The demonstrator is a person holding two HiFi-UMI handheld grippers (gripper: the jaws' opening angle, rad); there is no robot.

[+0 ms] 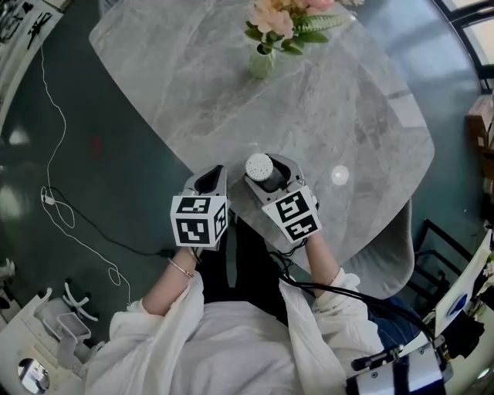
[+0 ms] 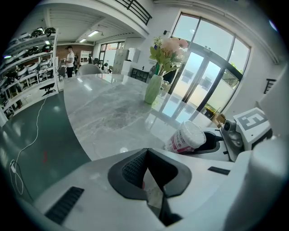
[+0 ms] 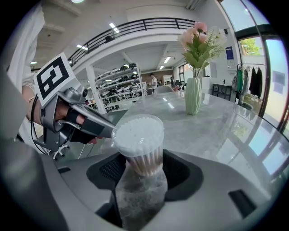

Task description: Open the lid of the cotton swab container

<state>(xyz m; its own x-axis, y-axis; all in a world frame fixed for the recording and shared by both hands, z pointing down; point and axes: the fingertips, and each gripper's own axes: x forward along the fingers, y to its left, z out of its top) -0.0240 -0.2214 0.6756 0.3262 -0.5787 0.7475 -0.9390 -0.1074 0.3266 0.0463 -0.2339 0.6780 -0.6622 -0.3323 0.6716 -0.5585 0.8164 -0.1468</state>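
Clamping the cotton swab container (image 3: 137, 137) between its jaws, the right tool (image 3: 138, 170) holds it just beside the left tool (image 2: 145, 173), whose jaws are pressed together.

A grey marble table (image 1: 231, 100) with rounded corners fills the upper half of the head view. Near its 12 o'clock edge stands a pale green vase (image 1: 262, 62), upright, holding pink flowers (image 1: 282, 17) with green leaves. A dark green floor (image 1: 116, 177) lies around the table from 7 to 10 o'clock. A thin white cable (image 1: 58, 146) loops across it at 9 o'clock, and a black cable (image 1: 108, 235) runs at 8 o'clock. In the left gripper view, shelves (image 2: 29, 54) stand at 10 o'clock, and tall glass doors (image 2: 203, 76) at 2 o'clock.
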